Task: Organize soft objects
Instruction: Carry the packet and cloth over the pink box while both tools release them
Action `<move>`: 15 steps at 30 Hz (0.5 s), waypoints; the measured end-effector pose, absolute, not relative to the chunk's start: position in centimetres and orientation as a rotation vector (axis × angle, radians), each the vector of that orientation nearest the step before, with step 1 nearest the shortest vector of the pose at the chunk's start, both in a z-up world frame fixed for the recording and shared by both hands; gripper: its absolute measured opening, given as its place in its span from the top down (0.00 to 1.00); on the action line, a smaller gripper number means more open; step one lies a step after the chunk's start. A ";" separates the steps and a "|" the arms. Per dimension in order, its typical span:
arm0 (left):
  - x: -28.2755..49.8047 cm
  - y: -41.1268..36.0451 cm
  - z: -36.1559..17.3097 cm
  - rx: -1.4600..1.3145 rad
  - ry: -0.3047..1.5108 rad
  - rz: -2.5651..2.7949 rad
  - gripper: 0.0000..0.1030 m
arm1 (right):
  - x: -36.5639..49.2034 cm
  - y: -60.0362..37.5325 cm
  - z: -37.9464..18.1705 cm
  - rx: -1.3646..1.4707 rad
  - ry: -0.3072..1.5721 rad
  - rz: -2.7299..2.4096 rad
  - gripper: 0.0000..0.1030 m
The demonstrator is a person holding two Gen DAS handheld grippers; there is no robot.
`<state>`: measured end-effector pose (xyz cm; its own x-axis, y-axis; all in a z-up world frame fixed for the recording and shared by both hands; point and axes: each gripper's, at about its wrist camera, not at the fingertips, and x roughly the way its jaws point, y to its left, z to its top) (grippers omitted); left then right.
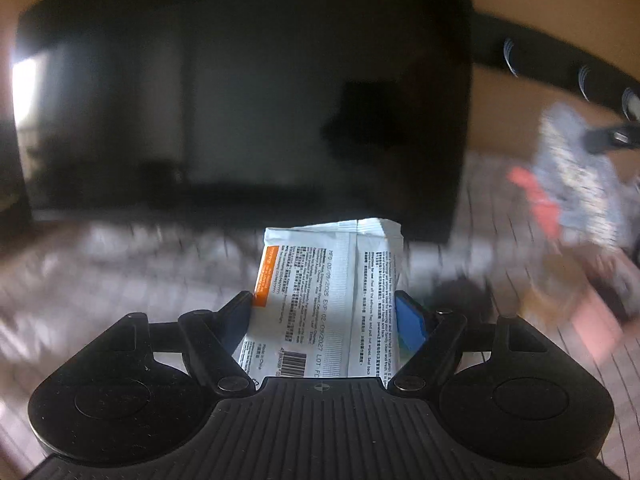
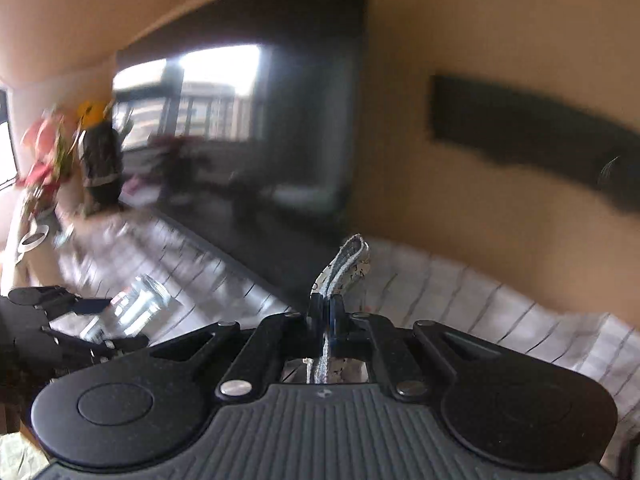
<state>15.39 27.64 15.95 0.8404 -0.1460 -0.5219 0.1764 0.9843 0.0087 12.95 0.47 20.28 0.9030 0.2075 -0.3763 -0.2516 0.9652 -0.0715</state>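
Note:
My left gripper (image 1: 326,308) is shut on a white wet-wipes pack (image 1: 328,280) with black print and an orange label, held above a striped cloth surface (image 1: 120,272). My right gripper (image 2: 327,312) is shut on a grey and white patterned cloth (image 2: 345,264) that sticks up between the fingers. In the left wrist view the same cloth (image 1: 576,168) hangs blurred at the right, with a red patch beside it. In the right wrist view the left gripper (image 2: 60,312) shows at the lower left with the pack (image 2: 136,304).
A large black TV screen (image 1: 240,100) stands close ahead on the striped surface (image 2: 500,312), against an orange-tan wall (image 2: 500,40). A black wall rack with hooks (image 1: 560,68) is at the right. A flower arrangement (image 2: 48,152) and dark vase (image 2: 102,160) stand far left.

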 end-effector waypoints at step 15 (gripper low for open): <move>21.0 6.9 21.6 0.107 0.492 -0.404 0.22 | 8.8 -17.8 22.0 -0.034 0.312 -0.059 0.97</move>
